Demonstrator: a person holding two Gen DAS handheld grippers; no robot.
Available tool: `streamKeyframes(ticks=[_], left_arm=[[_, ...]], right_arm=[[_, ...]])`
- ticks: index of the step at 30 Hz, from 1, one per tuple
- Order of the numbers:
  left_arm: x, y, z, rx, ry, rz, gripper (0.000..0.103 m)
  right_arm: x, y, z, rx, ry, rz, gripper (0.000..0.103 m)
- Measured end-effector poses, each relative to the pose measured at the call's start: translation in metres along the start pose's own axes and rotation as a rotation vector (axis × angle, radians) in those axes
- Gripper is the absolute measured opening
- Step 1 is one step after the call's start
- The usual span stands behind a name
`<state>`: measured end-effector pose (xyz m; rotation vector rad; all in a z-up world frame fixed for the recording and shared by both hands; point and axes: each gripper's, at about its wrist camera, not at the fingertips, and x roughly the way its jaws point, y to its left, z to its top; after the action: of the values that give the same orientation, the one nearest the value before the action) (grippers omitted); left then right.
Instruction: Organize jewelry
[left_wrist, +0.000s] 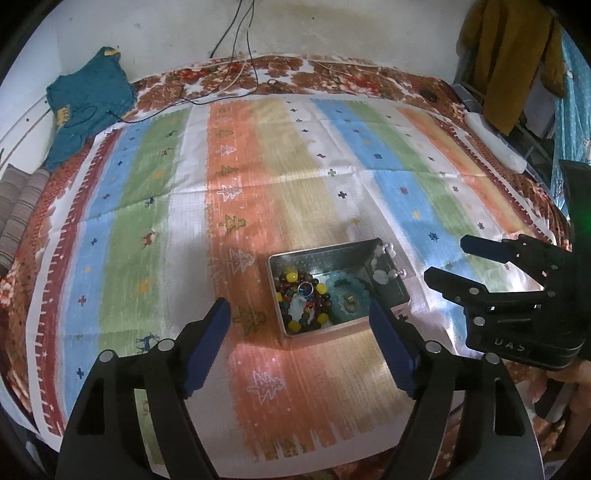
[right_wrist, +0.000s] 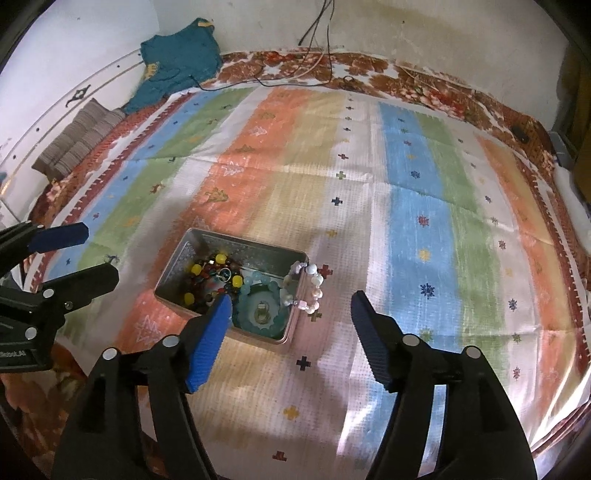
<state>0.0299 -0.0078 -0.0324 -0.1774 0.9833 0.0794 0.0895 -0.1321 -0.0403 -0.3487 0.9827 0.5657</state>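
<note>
Left wrist view: rectangular silver metal tin (left_wrist: 338, 291) at lower centre on striped multicoloured cloth (left_wrist: 236, 155), holding dark multicoloured bead bracelet with yellow beads (left_wrist: 301, 301) and pale turquoise bead bracelet (left_wrist: 345, 295). White-and-pink bead strand (left_wrist: 384, 266) draped over tin's right rim, half outside. Left gripper (left_wrist: 299, 321) spread wide, empty; right gripper (left_wrist: 443, 258) at right edge, likewise parted, empty.

Risk, as judged: draped strand liable to slide out onto cloth if tin nudged or rim caught by a fingertip.

Right wrist view: right gripper (right_wrist: 290, 308) empty; shows strand's (right_wrist: 314, 288) outer hanging loop and small object inside turquoise ring (right_wrist: 260, 312), unclear elsewhere.
</note>
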Motion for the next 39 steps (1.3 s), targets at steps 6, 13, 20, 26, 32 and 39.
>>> streamKeyframes(ticks=[6, 13, 20, 26, 32, 39], left_arm=[[-0.012, -0.001, -0.009, 0.005, -0.025, -0.016, 0.092], [-0.019, -0.001, -0.017, -0.005, -0.035, 0.000, 0.097], [-0.023, -0.003, -0.020, 0.006, -0.043, 0.011, 0.097], [-0.026, -0.001, -0.021, -0.005, -0.050, 0.022, 0.097], [-0.028, -0.004, -0.022, 0.008, -0.059, 0.021, 0.097], [-0.030, -0.006, -0.022, 0.017, -0.075, 0.013, 0.097]], right_arm=[[-0.013, 0.001, -0.007, -0.006, -0.030, 0.013, 0.072], [-0.024, 0.000, -0.010, -0.004, -0.060, 0.027, 0.087], [-0.030, 0.005, -0.013, -0.032, -0.081, 0.033, 0.093], [-0.032, 0.006, -0.014, -0.039, -0.084, 0.032, 0.094], [-0.033, 0.007, -0.015, -0.046, -0.081, 0.037, 0.094], [-0.034, 0.007, -0.016, -0.045, -0.082, 0.041, 0.094]])
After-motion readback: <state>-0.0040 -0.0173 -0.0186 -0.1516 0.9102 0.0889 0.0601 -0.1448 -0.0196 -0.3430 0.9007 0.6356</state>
